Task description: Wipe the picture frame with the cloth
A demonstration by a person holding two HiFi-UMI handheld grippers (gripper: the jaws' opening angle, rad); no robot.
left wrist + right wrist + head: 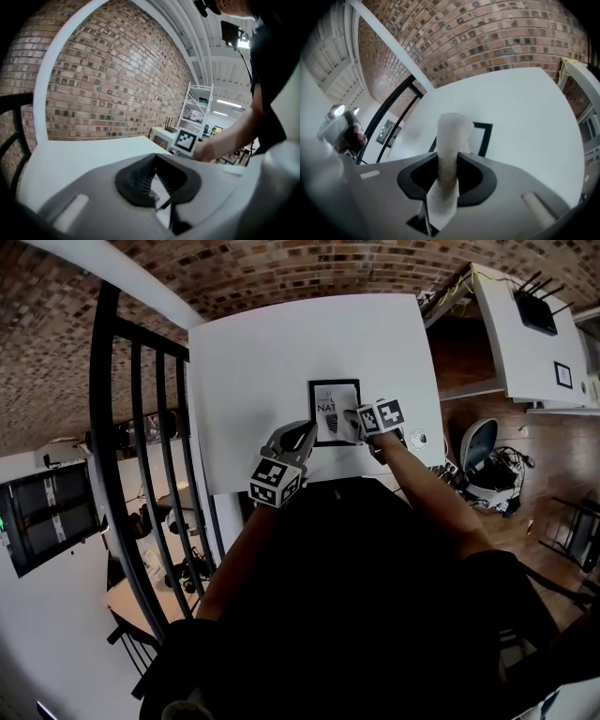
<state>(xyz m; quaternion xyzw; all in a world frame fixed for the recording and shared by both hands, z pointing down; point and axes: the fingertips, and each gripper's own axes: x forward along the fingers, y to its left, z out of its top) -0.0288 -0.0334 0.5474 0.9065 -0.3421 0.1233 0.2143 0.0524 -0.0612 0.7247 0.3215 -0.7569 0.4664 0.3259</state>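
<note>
A black picture frame (334, 412) lies flat on the white table (281, 362), near its front edge. My right gripper (353, 420) is over the frame's right side, shut on a folded pale cloth (452, 140) that sticks out past its fingertips. In the right gripper view, the frame's black border (486, 138) shows just behind the cloth. My left gripper (307, 433) points at the frame's lower left corner. Its jaws (155, 161) meet at the tips, and I cannot tell whether they touch the frame. The right gripper's marker cube (186, 140) shows ahead of it.
A black metal railing (141, 427) runs along the table's left side. To the right stand a white shelf with a router (537, 310) and a chair (478, 444). A small round object (418, 438) lies on the table right of the frame. A brick wall backs the table.
</note>
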